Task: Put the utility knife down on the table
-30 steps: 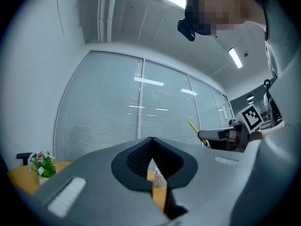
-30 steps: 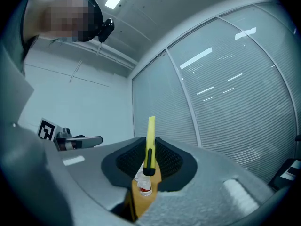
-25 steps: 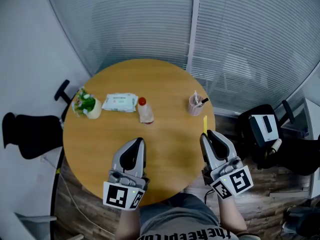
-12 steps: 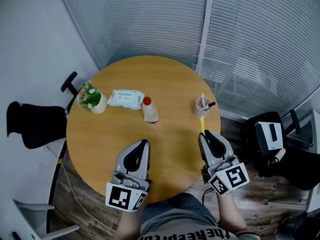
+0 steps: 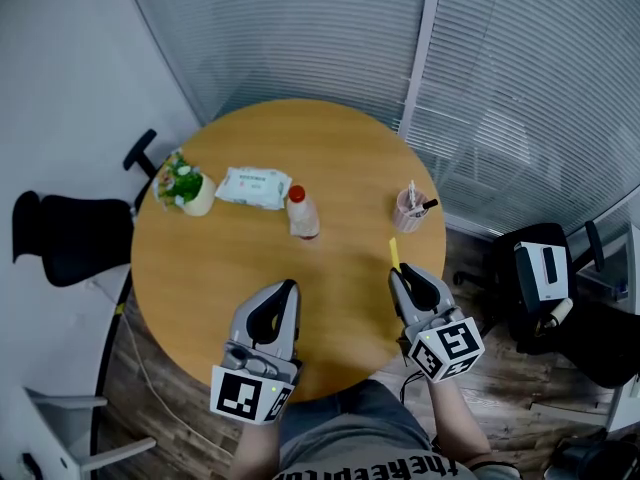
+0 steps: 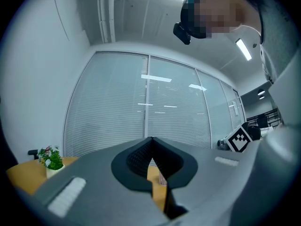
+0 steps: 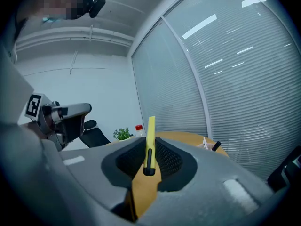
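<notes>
Cup (image 5: 409, 213) holds pens (image 5: 428, 206) — right gripper (image 5: 401, 274) clamps utility knife (image 5: 394, 253).

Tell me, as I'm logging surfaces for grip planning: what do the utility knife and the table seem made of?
The utility knife looks like smooth yellow plastic: even colour, slight sheen, with a black slider; no blade shows. The table seems wood or wood-look laminate: warm brown, matte round top. Which of the two, I cannot tell.

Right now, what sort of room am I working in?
Probably a small office meeting room: there is a round wooden table, full-height blinds behind it, and black office chairs standing off to either side.
</notes>
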### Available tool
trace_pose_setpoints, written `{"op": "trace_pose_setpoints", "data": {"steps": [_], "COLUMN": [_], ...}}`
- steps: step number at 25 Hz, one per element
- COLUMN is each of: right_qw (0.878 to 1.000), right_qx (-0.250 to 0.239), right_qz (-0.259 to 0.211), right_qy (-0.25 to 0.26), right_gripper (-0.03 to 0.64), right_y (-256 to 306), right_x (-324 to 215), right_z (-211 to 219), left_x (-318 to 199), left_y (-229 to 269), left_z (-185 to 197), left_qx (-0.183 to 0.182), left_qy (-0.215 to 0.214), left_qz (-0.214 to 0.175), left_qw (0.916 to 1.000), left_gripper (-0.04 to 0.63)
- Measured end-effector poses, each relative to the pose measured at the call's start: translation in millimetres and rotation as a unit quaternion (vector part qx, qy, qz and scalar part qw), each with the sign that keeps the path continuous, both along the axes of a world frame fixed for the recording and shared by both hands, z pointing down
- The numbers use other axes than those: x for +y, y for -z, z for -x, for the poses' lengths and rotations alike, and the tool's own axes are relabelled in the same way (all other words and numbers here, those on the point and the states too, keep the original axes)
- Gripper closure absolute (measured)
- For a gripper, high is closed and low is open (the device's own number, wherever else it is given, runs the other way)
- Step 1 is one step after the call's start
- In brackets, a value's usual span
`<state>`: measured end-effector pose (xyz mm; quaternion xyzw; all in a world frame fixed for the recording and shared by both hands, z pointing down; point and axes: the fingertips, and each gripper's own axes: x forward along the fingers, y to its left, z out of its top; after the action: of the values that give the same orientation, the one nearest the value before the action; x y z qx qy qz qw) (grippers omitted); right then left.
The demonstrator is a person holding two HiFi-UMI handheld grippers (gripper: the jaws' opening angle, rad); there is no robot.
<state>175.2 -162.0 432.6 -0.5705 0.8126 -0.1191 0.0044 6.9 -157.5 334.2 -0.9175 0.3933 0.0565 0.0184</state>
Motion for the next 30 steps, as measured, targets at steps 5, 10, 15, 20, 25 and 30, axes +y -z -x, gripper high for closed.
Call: {"op": "trace_pose_setpoints", "data": {"steps": [5, 10, 15, 20, 25, 30], "right_qw": [1.000, 0.998, 0.994, 0.990, 0.984, 0.978], "right_qx": [-0.001, 0.001, 0.009, 0.025, 0.045, 0.050], "right_qz": [0.030, 0.066, 0.104, 0.136, 0.168, 0.201], "right_qy": [0.006, 0.011, 0.021, 0.034, 0.040, 0.037], "right_gripper": [0.554, 0.554, 0.554, 0.554, 0.554, 0.554], "right_y": [-23, -47, -74, -99, -125, -148], "right_x": [-5, -12, -17, -23, -30, -37], "right_z": [0, -3, -1, 3, 4, 2], "left_x": [-1, -2, -3, -6, -8, -10], "left_y": [-4, -7, -11, -14, -19, -23], "left_z": [2, 1, 2, 5, 7, 11], "left_qx": [-0.002, -0.003, -0.007, -0.011, -0.011, -0.011], "left_qy": [0.006, 0.011, 0.013, 0.020, 0.026, 0.034], "left_qz": [0.005, 0.007, 0.013, 0.017, 0.024, 0.031], "left_qw": [1.0000, 0.9999, 0.9998, 0.9996, 0.9993, 0.9989], "left_gripper": [0.581, 0.581, 0.581, 0.581, 0.581, 0.581]}}
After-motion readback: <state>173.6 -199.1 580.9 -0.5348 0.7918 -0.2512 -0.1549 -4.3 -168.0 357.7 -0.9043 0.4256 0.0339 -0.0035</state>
